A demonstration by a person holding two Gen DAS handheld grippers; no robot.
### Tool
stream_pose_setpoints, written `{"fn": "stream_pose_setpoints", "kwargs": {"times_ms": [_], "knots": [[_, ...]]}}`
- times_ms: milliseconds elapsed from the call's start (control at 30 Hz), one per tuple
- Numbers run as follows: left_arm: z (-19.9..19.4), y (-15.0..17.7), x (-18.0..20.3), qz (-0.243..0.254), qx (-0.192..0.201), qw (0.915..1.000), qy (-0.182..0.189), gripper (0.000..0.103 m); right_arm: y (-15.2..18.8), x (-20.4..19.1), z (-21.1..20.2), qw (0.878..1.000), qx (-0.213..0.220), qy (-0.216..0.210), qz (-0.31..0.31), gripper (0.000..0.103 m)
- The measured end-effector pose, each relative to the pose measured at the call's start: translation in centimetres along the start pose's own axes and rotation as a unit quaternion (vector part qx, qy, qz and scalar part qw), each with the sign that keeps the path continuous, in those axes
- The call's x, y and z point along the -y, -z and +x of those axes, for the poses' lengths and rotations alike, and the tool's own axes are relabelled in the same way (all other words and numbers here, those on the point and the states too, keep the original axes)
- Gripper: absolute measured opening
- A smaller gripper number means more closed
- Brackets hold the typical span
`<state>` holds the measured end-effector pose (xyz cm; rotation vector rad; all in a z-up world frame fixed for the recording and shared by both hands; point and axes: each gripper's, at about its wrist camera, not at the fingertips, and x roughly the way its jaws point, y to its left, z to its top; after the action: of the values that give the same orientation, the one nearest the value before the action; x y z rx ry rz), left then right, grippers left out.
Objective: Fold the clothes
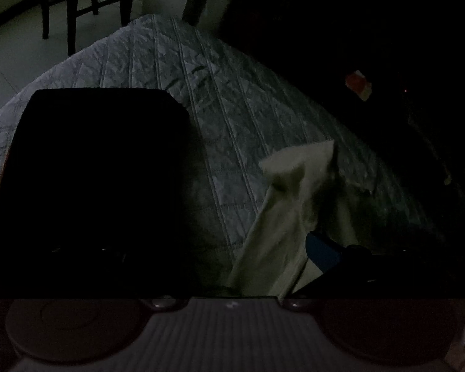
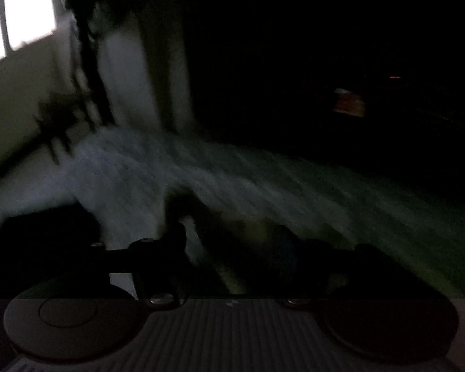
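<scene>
Looking along the left gripper [image 1: 257, 257], we find the scene very dim. Left of the jaws, a large black flat-edged shape [image 1: 96, 186] fills the view and hides that side's finger, and we cannot tell what it is. Far beyond it, up and to the left, a dark wooden chair [image 1: 62, 3] stands on a pale floor. Ahead of the jaws, a grey quilted bed cover [image 1: 176, 71] with stitched stripes spreads away from us. A pale cream cloth [image 1: 288, 198], crumpled and soft, lies on that cover between the jaws. It rests against the inner face of the right-hand finger, whose blue pad [image 1: 322, 252] shows just beside its edge. With one finger hidden, we cannot tell whether these jaws grip the cloth or stand open around it. Well to the right and ahead, a small red-orange object [image 1: 358, 85] sits in darkness.

Through the right gripper [image 2: 229, 229], everything is smeared by blur. A bright window [image 2: 21, 9] glows far to the left. Both dark fingers [image 2: 175, 217] show with a clear gap between them, so these jaws stand apart, gripping nothing that we can make out. A dim yellowish patch near the right-hand finger is too blurred to name. The same quilted cover stretches ahead of them, and the red-orange object sits far off to the right.
</scene>
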<state>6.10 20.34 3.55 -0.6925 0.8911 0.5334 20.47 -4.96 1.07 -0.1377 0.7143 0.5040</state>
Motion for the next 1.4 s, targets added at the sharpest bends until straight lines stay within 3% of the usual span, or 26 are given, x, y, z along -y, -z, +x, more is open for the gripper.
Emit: {"fn": "stream_pose_setpoints", "kwargs": {"times_ms": [67, 233, 333, 433, 467, 533, 600, 633, 700, 733, 767, 800, 833, 933, 1000, 1100, 1133, 1200, 1267, 1300, 1400], "knots": [[-0.2, -0.1, -0.2, -0.003, 0.005, 1.0, -0.004, 0.102, 4.2, -1.1, -3.2, 0.999, -0.016, -0.001, -0.036, 0.061], [0.0, -0.1, -0.2, -0.002, 0.007, 0.9999, -0.014, 0.102, 13.0, -8.7, -8.3, 0.987, -0.053, -0.077, -0.128, 0.061], [0.4, 0.2, 0.2, 0.005, 0.001, 0.9999, -0.015, 0.102, 15.2, -11.0, -7.5, 0.986, -0.071, -0.092, -0.121, 0.061], [0.5, 0.3, 0.5, 0.015, 0.003, 0.9997, -0.019, 0.102, 15.1, -11.3, -5.7, 0.99, -0.068, -0.073, -0.097, 0.061], [0.6, 0.3, 0.5, 0.016, 0.003, 0.9997, -0.018, 0.102, 14.8, -11.1, -5.4, 0.992, -0.062, -0.068, -0.084, 0.047], [0.7, 0.4, 0.7, 0.017, 0.001, 0.9997, -0.018, 0.102, 13.9, -11.2, -5.2, 0.993, -0.068, -0.073, -0.064, 0.006], [0.8, 0.5, 1.1, 0.021, 0.001, 0.9997, -0.016, 0.102, 13.6, -12.6, -5.5, 0.988, -0.073, -0.106, -0.081, 0.006], [0.9, 0.6, 1.4, 0.024, 0.001, 0.9996, -0.015, 0.102, 13.6, -12.9, -5.6, 0.985, -0.078, -0.126, -0.09, 0.008], [1.1, 0.9, 1.8, 0.031, -0.001, 0.9994, -0.015, 0.102, 13.7, -13.7, -6.0, 0.977, -0.088, -0.165, -0.107, 0.023], [1.1, 1.0, 2.0, 0.034, -0.002, 0.9993, -0.014, 0.102, 13.7, -13.3, -6.6, 0.975, -0.086, -0.179, -0.095, 0.037], [1.2, 1.1, 2.1, 0.036, -0.004, 0.9993, -0.014, 0.102, 13.7, -12.1, -7.6, 0.977, -0.077, -0.189, -0.063, 0.044], [1.2, 1.2, 2.2, 0.038, -0.005, 0.9992, -0.013, 0.102, 13.6, -10.8, -8.6, 0.978, -0.067, -0.196, -0.03, 0.043], [1.2, 1.3, 2.3, 0.041, -0.006, 0.9991, -0.013, 0.102, 13.7, -9.1, -9.7, 0.981, -0.054, -0.189, 0.003, 0.043], [1.2, 1.7, 2.9, 0.051, -0.006, 0.9986, -0.01, 0.102, 14.7, -3.3, -13.1, 0.989, -0.024, -0.12, 0.089, 0.074], [1.2, 1.9, 3.2, 0.056, -0.007, 0.9984, -0.009, 0.102, 16.3, -0.9, -13.8, 0.992, -0.059, -0.056, 0.098, 0.069], [1.4, 2.3, 3.9, 0.064, -0.008, 0.9979, -0.009, 0.102, 18.7, 2.6, -15.0, 0.987, -0.111, 0.039, 0.11, 0.063], [1.6, 2.4, 4.1, 0.067, -0.009, 0.9976, -0.01, 0.102, 19.5, 2.7, -15.3, 0.986, -0.125, 0.049, 0.099, 0.063], [1.8, 2.7, 4.5, 0.073, -0.012, 0.9972, -0.011, 0.102, 21.1, 0.4, -15.6, 0.988, -0.147, 0.027, 0.04, 0.067], [2.0, 3.0, 5.0, 0.078, -0.013, 0.9968, -0.011, 0.102, 22.6, -2.0, -16.1, 0.991, -0.128, 0.038, -0.022, 0.073], [2.1, 3.2, 5.2, 0.08, -0.014, 0.9966, -0.011, 0.102, 23.0, -2.9, -16.2, 0.992, -0.117, 0.038, -0.037, 0.071], [2.4, 3.6, 5.8, 0.089, -0.017, 0.9958, -0.01, 0.102, 22.4, -3.1, -15.3, 0.994, -0.107, 0.026, -0.005, 0.07]]}}
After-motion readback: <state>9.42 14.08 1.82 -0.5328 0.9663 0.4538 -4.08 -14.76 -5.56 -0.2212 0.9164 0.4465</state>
